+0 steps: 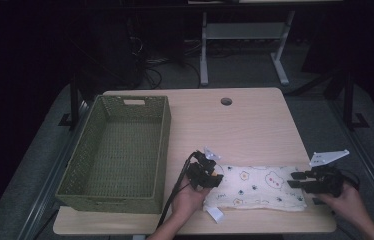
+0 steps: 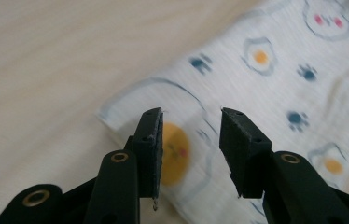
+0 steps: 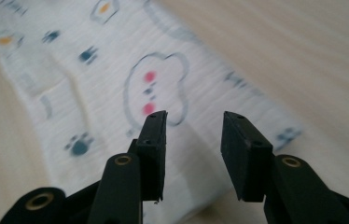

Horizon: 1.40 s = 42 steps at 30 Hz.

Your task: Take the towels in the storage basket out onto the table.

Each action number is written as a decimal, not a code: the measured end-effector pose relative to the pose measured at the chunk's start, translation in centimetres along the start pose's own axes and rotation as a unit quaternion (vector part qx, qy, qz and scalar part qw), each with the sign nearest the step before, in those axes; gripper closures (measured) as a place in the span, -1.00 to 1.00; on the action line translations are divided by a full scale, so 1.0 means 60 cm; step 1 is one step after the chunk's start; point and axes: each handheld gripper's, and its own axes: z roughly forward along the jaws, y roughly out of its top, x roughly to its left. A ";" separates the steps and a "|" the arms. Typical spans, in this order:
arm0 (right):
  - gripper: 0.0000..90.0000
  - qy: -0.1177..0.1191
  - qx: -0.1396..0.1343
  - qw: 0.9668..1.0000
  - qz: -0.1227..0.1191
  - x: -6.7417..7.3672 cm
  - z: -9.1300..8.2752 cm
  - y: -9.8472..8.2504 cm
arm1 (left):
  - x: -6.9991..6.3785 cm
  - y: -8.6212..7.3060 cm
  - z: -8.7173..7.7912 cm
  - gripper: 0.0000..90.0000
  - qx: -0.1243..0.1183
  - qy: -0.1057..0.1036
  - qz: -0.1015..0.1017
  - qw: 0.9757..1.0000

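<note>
A folded white cloth [image 1: 255, 187] printed with small animals, eggs and paw marks lies flat near the table's front edge. My left gripper [image 1: 216, 177] is at the cloth's left end, held in a hand. In the left gripper view the left gripper [image 2: 191, 140] is open just above the cloth [image 2: 266, 93], with nothing between its pads. My right gripper [image 1: 296, 181] is at the cloth's right end, pointing left. In the right gripper view the right gripper [image 3: 193, 140] is open over the cloth [image 3: 102, 93] near its edge, gripping nothing.
A green woven basket [image 1: 162, 150] stands empty on the left half of the wooden table [image 1: 245, 130]. A cable hole [image 1: 226, 101] sits near the table's far edge. A small white tag [image 1: 216, 215] pokes out at the cloth's front left corner.
</note>
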 end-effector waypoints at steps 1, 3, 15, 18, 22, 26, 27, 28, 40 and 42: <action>0.32 -0.006 -0.002 1.000 0.008 -0.007 -0.001 0.005 | 0.005 0.004 0.000 0.32 -0.007 0.003 -0.008 1.000; 0.30 -0.019 -0.008 1.000 0.021 -0.018 0.000 0.012 | 0.015 0.012 0.003 0.31 -0.012 0.010 -0.018 1.000; 0.31 -0.010 -0.006 0.996 0.085 -0.079 0.023 0.028 | 0.057 0.015 0.037 0.16 0.014 0.005 -0.047 0.999; 0.33 -0.007 0.013 0.997 0.080 -0.083 0.030 0.030 | 0.062 0.013 0.043 0.15 0.024 0.006 -0.047 0.999; 0.34 -0.012 0.032 0.997 0.064 -0.080 0.036 0.032 | 0.067 0.011 0.050 0.07 0.029 0.013 -0.051 0.998; 0.39 -0.014 0.038 0.998 0.055 -0.079 0.044 0.033 | 0.069 0.012 0.052 0.08 0.026 0.017 -0.047 0.998; 0.41 -0.014 0.037 0.998 0.056 -0.078 0.045 0.033 | 0.068 0.013 0.053 0.10 0.025 0.021 -0.043 0.999; 0.46 -0.012 0.037 0.998 0.056 -0.077 0.045 0.033 | 0.066 0.013 0.054 0.12 0.025 0.023 -0.040 0.999; 0.87 0.032 0.037 0.997 0.063 -0.082 0.043 0.028 | 0.065 0.013 0.052 0.93 0.037 -0.012 -0.019 0.999; 0.87 0.032 0.032 0.997 0.063 -0.086 0.041 0.031 | 0.069 0.014 0.048 0.94 0.027 -0.006 -0.027 0.999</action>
